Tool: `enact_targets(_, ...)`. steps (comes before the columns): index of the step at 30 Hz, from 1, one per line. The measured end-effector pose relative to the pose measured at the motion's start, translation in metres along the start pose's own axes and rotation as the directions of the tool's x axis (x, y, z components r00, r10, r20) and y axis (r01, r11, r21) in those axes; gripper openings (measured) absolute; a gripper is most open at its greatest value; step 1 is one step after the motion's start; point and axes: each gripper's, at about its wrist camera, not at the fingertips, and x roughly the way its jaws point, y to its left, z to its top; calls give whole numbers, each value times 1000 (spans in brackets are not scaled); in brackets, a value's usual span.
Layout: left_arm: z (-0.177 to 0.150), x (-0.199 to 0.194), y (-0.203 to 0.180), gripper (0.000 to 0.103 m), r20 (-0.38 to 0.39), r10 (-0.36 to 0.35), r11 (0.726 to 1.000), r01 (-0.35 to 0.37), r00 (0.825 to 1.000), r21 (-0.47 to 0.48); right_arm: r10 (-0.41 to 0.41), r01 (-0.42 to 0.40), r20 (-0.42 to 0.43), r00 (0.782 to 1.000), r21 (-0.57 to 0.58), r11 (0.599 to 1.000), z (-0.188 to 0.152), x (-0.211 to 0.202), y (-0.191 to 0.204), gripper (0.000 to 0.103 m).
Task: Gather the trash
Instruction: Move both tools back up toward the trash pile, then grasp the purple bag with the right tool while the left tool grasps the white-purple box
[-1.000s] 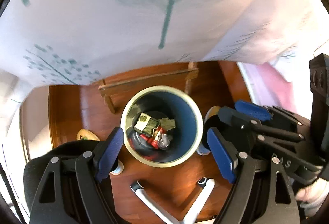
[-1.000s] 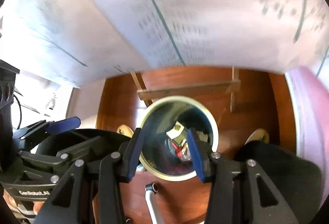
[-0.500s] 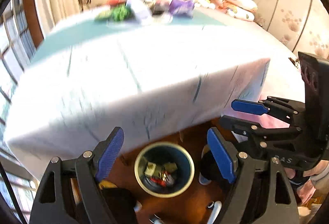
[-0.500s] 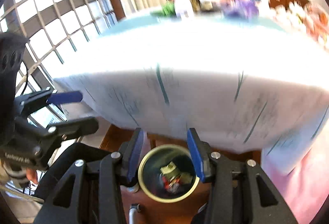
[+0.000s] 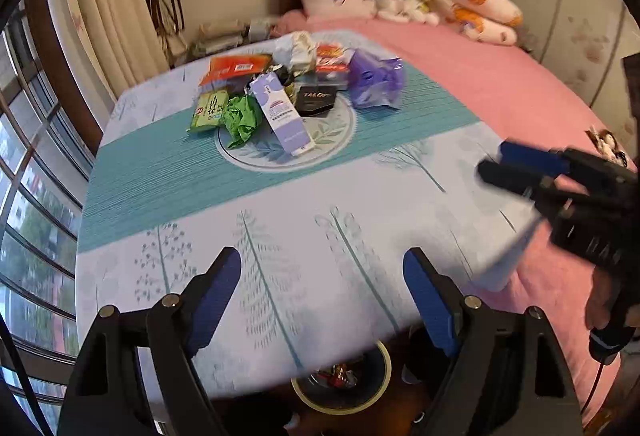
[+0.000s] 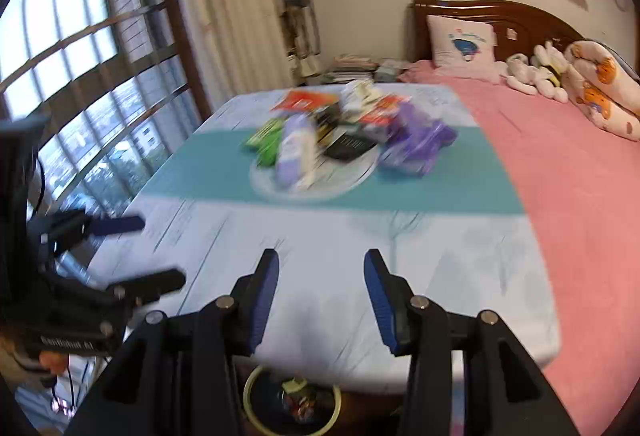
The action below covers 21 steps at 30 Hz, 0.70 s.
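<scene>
A: Where are the grippers, and how do they stand?

B: The left gripper [image 5: 322, 294] is above the near edge of the table [image 5: 360, 204], its blue pads wide apart with nothing between them. The right gripper [image 6: 320, 292] is above the same edge, its jaws about half open and likewise empty.

A: Where is the trash?

B: A heap of trash [image 5: 296, 88] lies at the far middle of the table, on the teal band of the cloth: a lilac carton [image 5: 280, 112], crumpled green paper [image 5: 240, 118], a purple bag [image 5: 374, 82], a black packet [image 5: 316, 100] and red wrappers. The bin [image 6: 292, 402] stands on the floor under the near edge, partly hidden by the cloth, with some rubbish inside.

A: And beyond?

B: A pink bed [image 6: 560, 156] lies to the right.
</scene>
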Motion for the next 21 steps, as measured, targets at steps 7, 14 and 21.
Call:
enact_targets(7, 69, 61, 17, 82, -64, 19, 999, -22, 998, -47, -71, 74, -34, 997, 89, 993, 62, 59, -49, 48)
enact_targets(14, 117, 125, 36, 82, -90, 20, 990, -32, 996, -137, -95, 113, -100, 990, 203, 973, 92, 136, -88, 72)
enact_targets(21, 131, 179, 43, 82, -130, 35, 977, -61, 991, -204, -138, 180, -172, 975, 259, 949, 98, 195, -108, 72)
